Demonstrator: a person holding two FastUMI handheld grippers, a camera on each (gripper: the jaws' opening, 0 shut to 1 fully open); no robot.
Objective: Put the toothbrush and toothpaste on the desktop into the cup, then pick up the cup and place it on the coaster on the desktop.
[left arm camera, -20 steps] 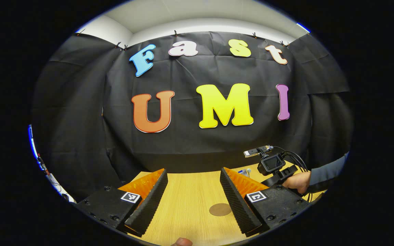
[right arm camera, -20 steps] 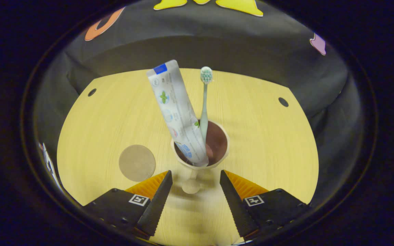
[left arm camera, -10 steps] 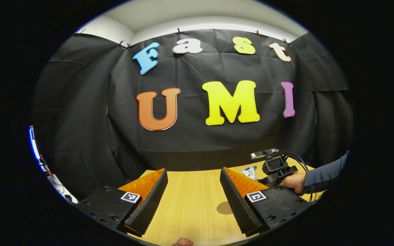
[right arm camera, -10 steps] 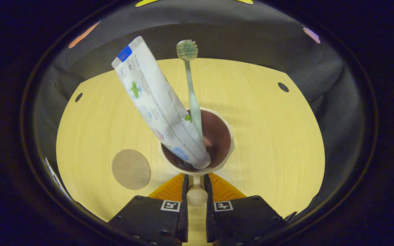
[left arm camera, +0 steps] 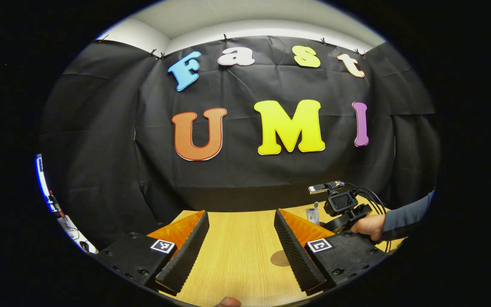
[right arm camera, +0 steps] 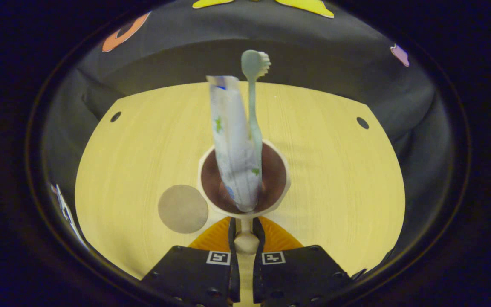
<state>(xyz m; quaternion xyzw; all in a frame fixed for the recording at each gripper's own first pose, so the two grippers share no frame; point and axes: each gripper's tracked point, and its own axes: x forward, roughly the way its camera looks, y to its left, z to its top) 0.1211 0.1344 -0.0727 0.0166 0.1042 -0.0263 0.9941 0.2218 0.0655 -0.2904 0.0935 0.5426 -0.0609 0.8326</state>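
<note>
Cream cup [right arm camera: 244, 184] handle pinched in right hand-held gripper [right arm camera: 245, 243], beside coaster [right arm camera: 183, 209].

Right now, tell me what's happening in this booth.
A person works two handheld grippers. The right gripper is shut on the handle of the cup, which holds the toothpaste and toothbrush. The coaster lies bare on the desk, beside the cup. The left gripper hangs open, holding nothing.
</note>
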